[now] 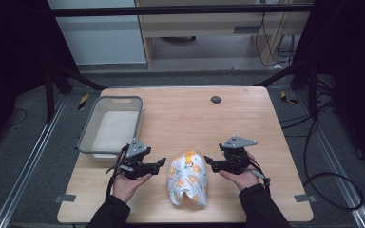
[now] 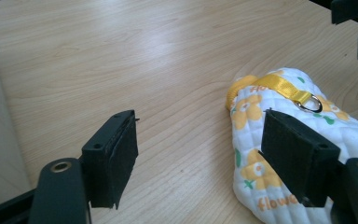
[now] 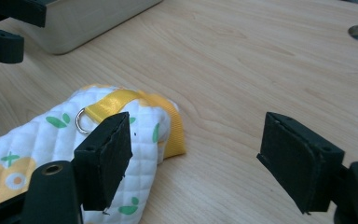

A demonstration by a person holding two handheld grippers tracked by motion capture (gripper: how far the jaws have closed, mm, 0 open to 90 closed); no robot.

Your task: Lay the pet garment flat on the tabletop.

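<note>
A quilted white pouch with orange flowers lies flat on the wooden tabletop, near the person's edge, between the two hands. Its long axis runs from the person toward the far side; the end with the yellow strap and metal ring points away. The left hand-held gripper sits just left of it, jaws spread apart and empty. The right hand-held gripper sits just right, jaws likewise wide and empty. Farther back on the left stands a grey tub.
</note>
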